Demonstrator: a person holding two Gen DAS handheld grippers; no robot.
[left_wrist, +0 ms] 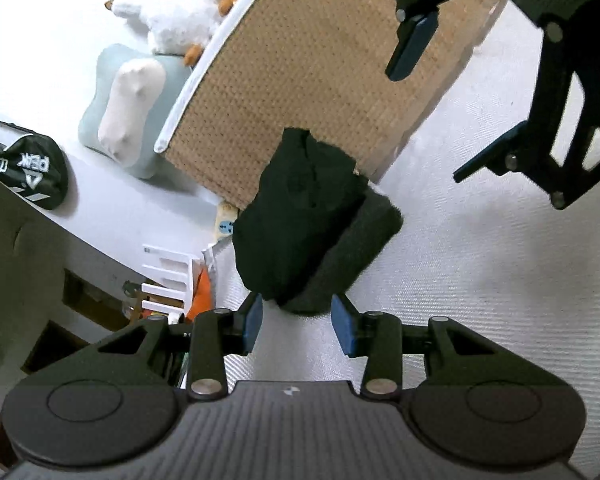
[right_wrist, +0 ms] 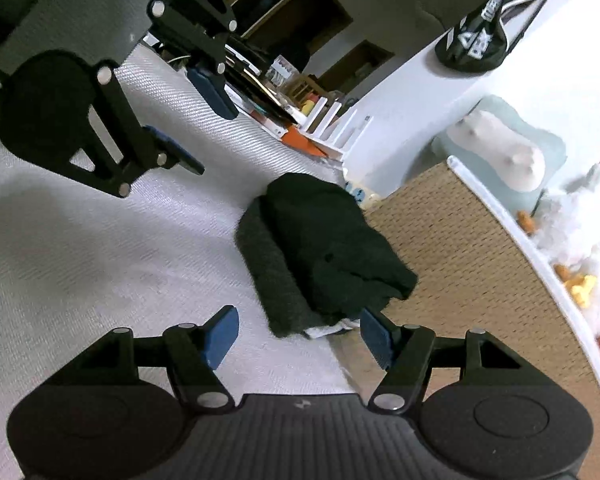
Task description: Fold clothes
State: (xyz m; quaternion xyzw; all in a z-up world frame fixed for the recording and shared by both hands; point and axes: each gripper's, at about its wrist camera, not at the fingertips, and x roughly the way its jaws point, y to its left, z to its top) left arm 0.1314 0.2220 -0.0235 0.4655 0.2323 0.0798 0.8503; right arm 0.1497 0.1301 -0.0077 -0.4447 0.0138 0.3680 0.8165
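- Right at the tips of my left gripper (left_wrist: 297, 322), the fingers (left_wrist: 253, 322) stand apart with nothing between them, their blue pads just short of the near end of the folded clothes.
- Likewise my right gripper (right_wrist: 299, 335) has its fingers (right_wrist: 221, 334) spread wide and empty, hovering at the opposite end of the same pile; a bit of white fabric or label peeks out from under the pile there.
- Between both grippers lie the folded clothes (left_wrist: 308, 220): a black garment stacked on a dark grey one, the grey layer showing along one long side.
- That pile rests on the white textured bed cover (left_wrist: 480, 280), with one end lying over onto the brown woven mat (left_wrist: 312, 72).
- From the left wrist view I see the right gripper up in the air to the far right, fingers apart, above the cover.
- From the right wrist view the left gripper sits upper left, also parted.
- Beyond the mat, which has a white edge strip, sit a pale blue cushion (left_wrist: 128, 108) and a white plush toy (left_wrist: 172, 12) with orange feet.
- Farther off, a black bag with white lettering (left_wrist: 32, 172) lies by the white wall, and a white rack (left_wrist: 168, 280) stands beside the bed.
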